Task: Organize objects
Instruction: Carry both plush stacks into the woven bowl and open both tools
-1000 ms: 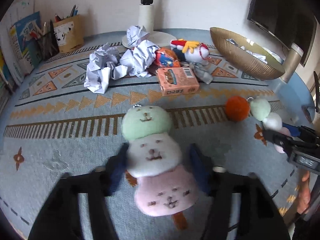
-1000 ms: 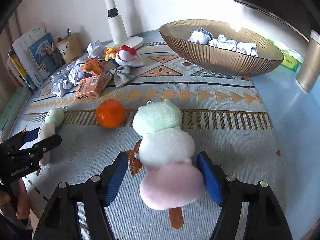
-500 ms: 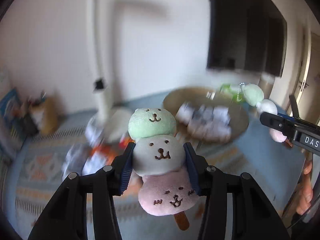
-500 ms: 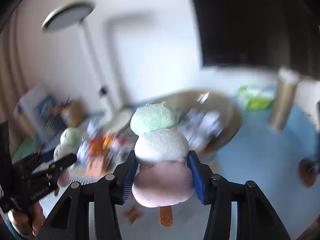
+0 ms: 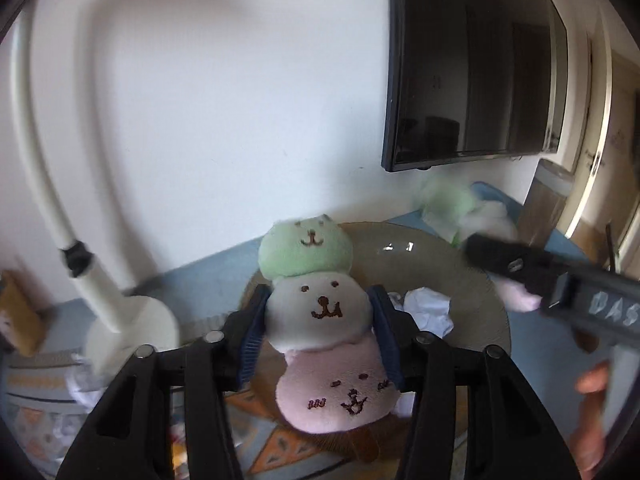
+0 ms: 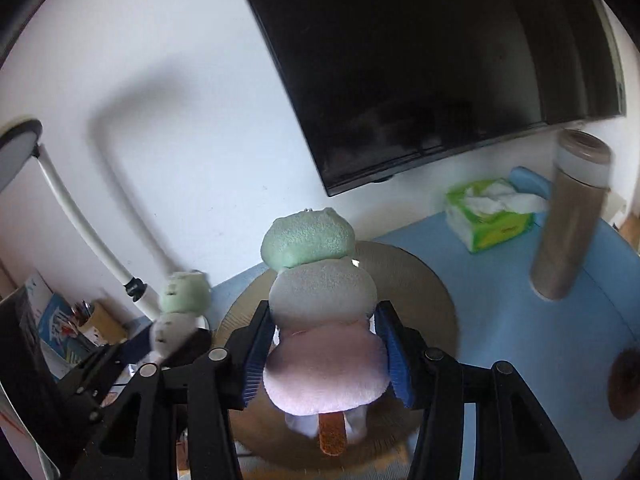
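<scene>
Opening, both tongs [image 5: 318, 336] [image 6: 322, 354] flank plush skewers [image 5: 320, 312] [image 6: 320, 320].

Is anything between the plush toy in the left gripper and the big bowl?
Nothing visible blocks it. The plush toy sits between the opening jaws of the left gripper, above the bowl, which already holds crumpled paper.

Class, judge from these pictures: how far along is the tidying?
Done: crumpled paper lies in the bowl. In hand: the left tongs hold the left plush, the right tongs the right plush, above the bowl, jaws opening. Left: dropping both in; loose paper lies on the mat.
</scene>
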A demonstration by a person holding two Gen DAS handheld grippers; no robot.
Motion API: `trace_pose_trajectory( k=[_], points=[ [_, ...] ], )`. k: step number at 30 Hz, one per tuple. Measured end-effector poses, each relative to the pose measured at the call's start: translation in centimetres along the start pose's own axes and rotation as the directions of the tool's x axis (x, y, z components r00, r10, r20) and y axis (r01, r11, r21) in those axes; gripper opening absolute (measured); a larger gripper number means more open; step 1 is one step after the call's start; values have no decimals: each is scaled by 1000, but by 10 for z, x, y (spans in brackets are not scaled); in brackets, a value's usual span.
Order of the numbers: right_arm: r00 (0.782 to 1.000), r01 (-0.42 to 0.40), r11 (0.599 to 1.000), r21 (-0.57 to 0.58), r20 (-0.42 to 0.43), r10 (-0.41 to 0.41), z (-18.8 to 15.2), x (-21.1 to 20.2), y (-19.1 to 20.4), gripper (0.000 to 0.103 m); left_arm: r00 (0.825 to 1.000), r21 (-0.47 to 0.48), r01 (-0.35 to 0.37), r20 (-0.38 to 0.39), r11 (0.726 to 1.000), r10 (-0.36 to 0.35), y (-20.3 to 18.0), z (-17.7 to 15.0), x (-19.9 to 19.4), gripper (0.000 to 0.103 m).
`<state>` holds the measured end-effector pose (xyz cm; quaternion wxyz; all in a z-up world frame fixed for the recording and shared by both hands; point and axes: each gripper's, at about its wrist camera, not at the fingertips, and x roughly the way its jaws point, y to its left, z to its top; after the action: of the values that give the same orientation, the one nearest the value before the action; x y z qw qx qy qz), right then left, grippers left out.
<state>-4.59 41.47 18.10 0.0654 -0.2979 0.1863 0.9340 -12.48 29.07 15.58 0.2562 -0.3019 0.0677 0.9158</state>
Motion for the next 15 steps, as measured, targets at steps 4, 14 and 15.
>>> trace_pose_trajectory(
  k=[4, 14, 15],
  points=[
    [992, -37, 997, 74, -118, 46, 1, 43, -19, 71, 999, -30, 12, -52, 999, -13, 11, -11, 12, 91],
    [998, -39, 999, -24, -58, 37, -34, -27, -4, 71, 997, -78, -36, 72, 996, 41, 60, -60, -116, 95],
    [998, -50, 997, -57, -40, 48, -37, -40, 6, 72, 994, -101, -50, 91, 994, 59, 68, -65, -132, 103]
  ],
)
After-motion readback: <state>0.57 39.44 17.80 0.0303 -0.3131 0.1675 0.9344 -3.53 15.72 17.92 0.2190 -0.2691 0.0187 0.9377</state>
